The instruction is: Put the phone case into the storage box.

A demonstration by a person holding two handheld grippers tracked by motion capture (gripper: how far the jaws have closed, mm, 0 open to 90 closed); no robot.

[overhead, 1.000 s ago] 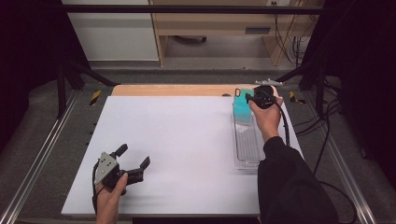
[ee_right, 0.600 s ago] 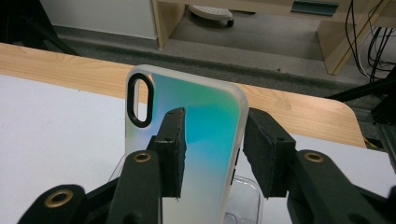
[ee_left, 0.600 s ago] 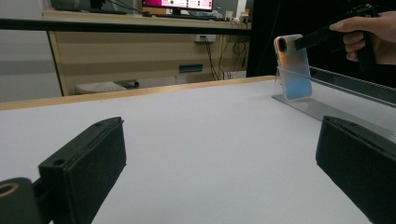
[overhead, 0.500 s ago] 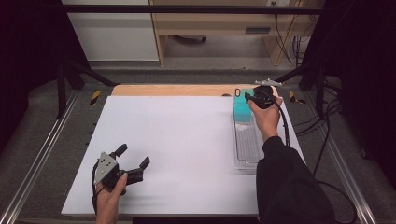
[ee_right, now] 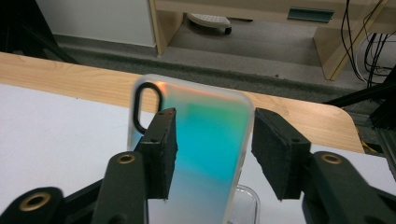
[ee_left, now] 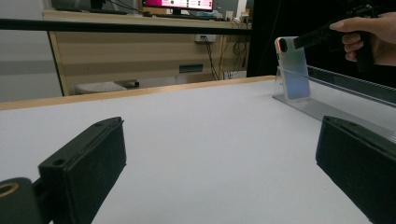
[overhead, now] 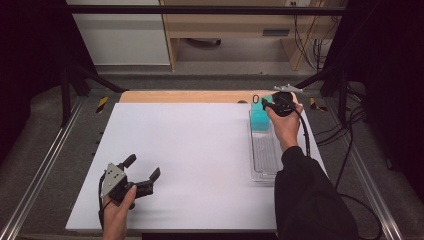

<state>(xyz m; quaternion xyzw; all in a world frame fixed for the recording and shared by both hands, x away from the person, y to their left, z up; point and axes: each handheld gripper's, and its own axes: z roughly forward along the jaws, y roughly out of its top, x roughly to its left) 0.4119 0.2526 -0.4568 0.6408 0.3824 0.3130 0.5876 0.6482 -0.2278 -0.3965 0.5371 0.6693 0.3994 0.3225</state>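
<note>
An iridescent teal phone case (overhead: 260, 117) stands upright at the far end of a clear tray (overhead: 265, 160), at the right of the white mat. My right gripper (overhead: 264, 104) is at the case's top. Its jaws have just been opening. In the right gripper view the case (ee_right: 210, 140) is between the pads (ee_right: 161, 149): the left pad overlaps its face and the right pad stands clear of its edge. My left gripper (overhead: 143, 166) rests low near the mat's front left, open and empty (ee_left: 219, 172). It looks across at the case (ee_left: 294, 70).
The white mat (overhead: 190, 150) covers a wooden table whose bare far edge (overhead: 185, 96) shows. Metal rails (overhead: 45, 165) run along both sides. Cables (overhead: 345, 150) trail at the right. Small yellow-and-black items (overhead: 101, 103) lie off the mat's far corners.
</note>
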